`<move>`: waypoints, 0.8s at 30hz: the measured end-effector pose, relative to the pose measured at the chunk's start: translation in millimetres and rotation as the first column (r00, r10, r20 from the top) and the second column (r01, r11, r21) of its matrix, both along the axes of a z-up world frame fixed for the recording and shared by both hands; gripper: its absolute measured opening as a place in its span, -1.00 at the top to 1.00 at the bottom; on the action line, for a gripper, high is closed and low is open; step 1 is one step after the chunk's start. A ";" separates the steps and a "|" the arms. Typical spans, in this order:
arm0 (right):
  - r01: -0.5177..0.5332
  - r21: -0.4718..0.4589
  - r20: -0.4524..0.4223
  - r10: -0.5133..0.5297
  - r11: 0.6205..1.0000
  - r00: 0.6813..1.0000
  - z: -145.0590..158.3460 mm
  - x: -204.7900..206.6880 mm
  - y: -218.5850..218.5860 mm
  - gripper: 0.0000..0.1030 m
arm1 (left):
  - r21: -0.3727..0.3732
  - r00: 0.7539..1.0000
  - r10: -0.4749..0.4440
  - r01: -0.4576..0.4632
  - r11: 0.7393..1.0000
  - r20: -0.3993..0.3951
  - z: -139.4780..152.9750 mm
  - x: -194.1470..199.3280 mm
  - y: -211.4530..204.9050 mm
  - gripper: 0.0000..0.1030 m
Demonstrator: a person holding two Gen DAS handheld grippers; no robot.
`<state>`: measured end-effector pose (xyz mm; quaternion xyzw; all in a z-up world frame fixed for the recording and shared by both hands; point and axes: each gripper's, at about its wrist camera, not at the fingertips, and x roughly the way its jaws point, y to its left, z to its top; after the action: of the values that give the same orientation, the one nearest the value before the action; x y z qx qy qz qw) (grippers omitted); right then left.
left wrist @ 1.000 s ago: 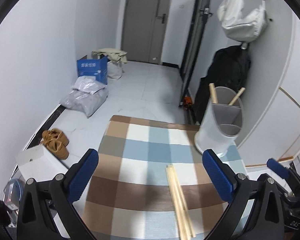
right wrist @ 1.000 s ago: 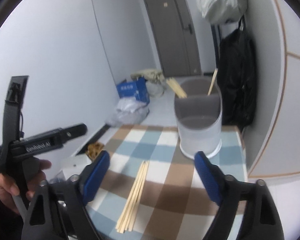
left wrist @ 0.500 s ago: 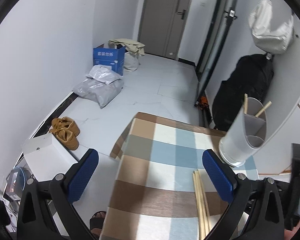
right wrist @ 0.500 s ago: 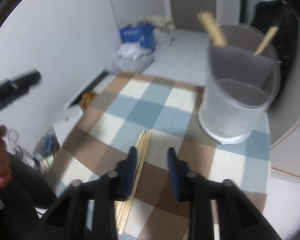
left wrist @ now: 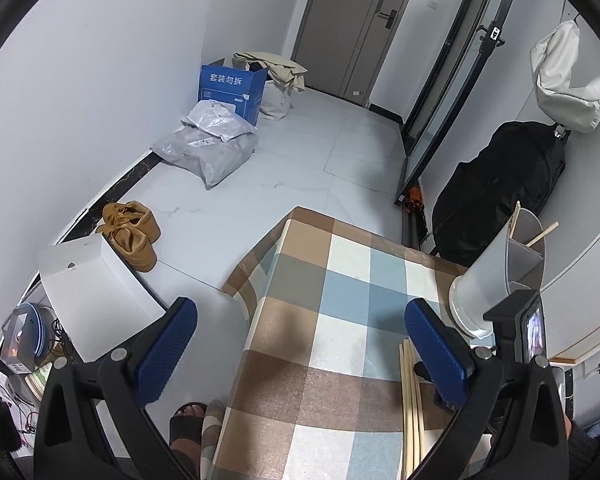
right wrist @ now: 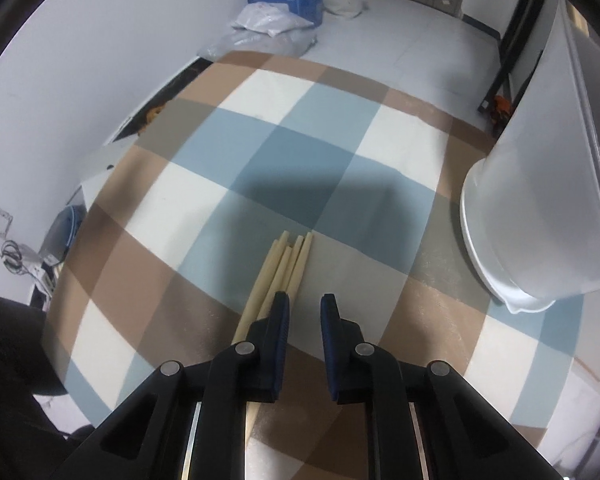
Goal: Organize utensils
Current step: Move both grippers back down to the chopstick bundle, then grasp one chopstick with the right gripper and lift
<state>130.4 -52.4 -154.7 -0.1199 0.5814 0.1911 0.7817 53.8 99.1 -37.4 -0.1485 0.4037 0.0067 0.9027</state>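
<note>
Several wooden chopsticks [right wrist: 279, 271] lie in a bundle on the checked tablecloth [right wrist: 260, 152]. My right gripper [right wrist: 304, 308] hovers low over their near end, its jaws narrowed to a small gap with nothing between them; the left pad is over the bundle's right edge. The white divided holder [right wrist: 540, 208] stands at the right with chopsticks in it [left wrist: 542, 234]. My left gripper [left wrist: 300, 340] is wide open and empty, off the table's left side. The bundle also shows in the left wrist view [left wrist: 410, 400], beside the holder [left wrist: 488, 280].
The table's left edge [left wrist: 240, 360] drops to a tiled floor with a white box [left wrist: 96, 292], brown shoes [left wrist: 132, 232], grey bags [left wrist: 208, 148] and a blue carton [left wrist: 232, 88]. A black bag [left wrist: 500, 184] hangs by the wall behind the holder.
My right gripper has dropped down to the chopsticks and narrowed its jaws from wide open. My left gripper has swung left and up, away from the table.
</note>
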 end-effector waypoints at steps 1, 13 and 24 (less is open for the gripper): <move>0.003 -0.006 -0.004 -0.003 1.000 1.000 -0.7 0.9 1.0 0.72 | -0.002 1.000 -0.001 0.001 1.000 -0.001 0.4 0.7 0.9 -0.96; 0.016 -0.105 -0.004 -0.016 0.994 1.000 -3.6 9.9 16.4 0.71 | -0.025 0.999 0.035 -0.036 0.999 -0.019 -2.6 2.7 14.5 -0.96; 0.096 0.053 0.041 -0.098 0.994 0.994 4.6 9.0 -4.6 0.92 | 0.020 0.997 0.028 -0.026 0.999 -0.071 -16.2 5.4 8.3 -0.96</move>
<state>139.4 -57.0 -150.1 -0.0757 0.5645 0.1649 0.8052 59.1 107.4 -53.6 -0.1448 0.4337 0.0281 0.8889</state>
